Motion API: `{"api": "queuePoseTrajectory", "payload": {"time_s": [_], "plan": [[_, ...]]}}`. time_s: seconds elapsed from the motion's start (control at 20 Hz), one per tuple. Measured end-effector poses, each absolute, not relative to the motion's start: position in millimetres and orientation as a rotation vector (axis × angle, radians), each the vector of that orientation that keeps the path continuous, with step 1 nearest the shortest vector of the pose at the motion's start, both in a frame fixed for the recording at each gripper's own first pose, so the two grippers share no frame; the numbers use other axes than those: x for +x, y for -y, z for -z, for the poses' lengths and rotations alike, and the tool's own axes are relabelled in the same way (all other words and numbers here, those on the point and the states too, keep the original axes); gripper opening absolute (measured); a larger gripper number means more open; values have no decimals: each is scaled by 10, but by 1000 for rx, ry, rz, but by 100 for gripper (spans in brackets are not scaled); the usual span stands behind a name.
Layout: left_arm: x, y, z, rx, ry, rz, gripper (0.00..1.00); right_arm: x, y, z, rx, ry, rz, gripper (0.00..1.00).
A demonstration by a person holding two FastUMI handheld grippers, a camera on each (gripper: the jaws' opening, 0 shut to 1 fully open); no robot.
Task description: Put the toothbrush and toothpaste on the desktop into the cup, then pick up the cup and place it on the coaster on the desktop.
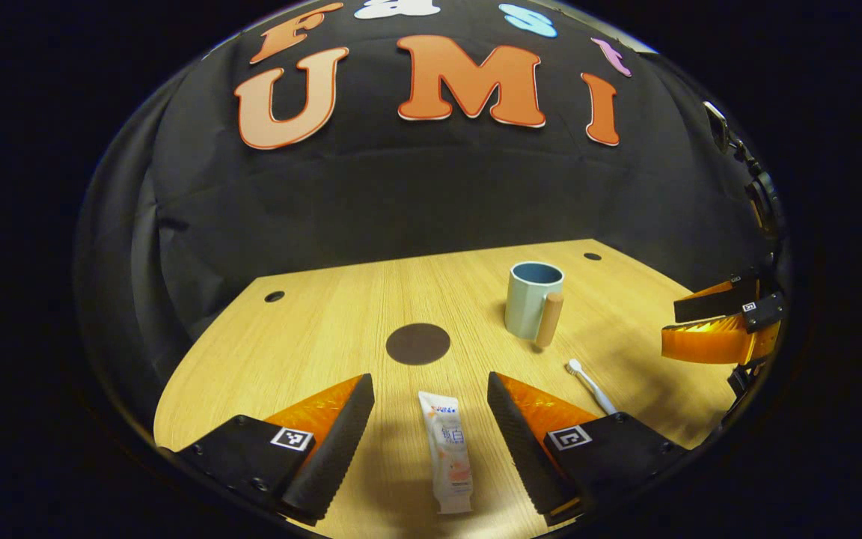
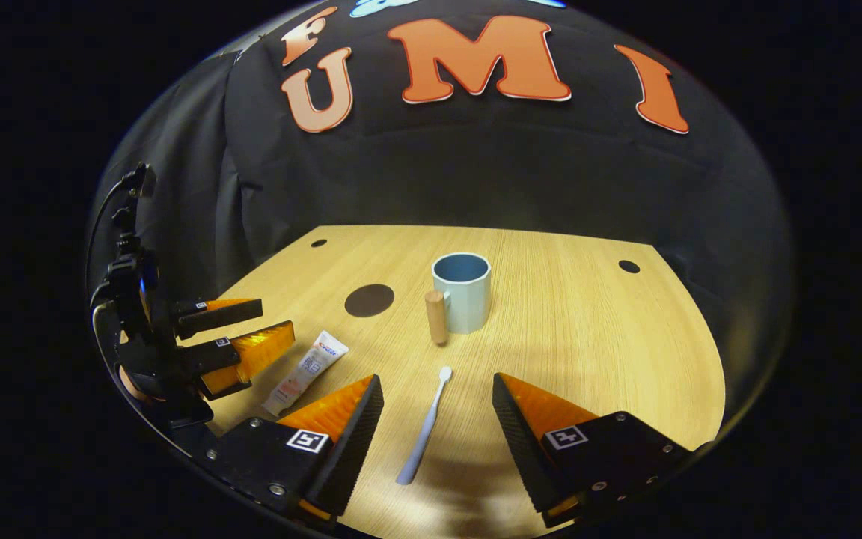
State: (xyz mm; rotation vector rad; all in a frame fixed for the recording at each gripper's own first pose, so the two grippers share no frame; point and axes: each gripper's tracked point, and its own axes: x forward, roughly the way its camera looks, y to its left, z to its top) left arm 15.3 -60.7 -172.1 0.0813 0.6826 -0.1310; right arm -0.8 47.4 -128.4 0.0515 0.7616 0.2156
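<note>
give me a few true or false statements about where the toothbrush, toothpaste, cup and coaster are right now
1. The toothpaste tube lies flat on the desktop between the open jaws of the left gripper. True.
2. The toothbrush stands in the cup. False: it lies on the desktop between the open jaws of the right gripper.
3. The cup sits on the coaster. False: it stands beside it, apart.
4. The cup is upright. True.
5. The coaster is bare. True.
</note>
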Motion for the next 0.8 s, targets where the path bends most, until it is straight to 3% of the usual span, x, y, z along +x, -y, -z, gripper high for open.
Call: {"api": "queuePoseTrajectory", "payload": {"time_s": [0.5,0.7,0.8], "plan": [[-71,651,2302,73,-921,176,99,-41,-610,1802,45,-941,-206,73],[-155,668,2525,89,-987,192,96,-66,-631,1970,42,-991,-205,72],[-198,705,2601,80,-1010,200,86,-98,-642,2049,49,-1026,-206,72]]}}
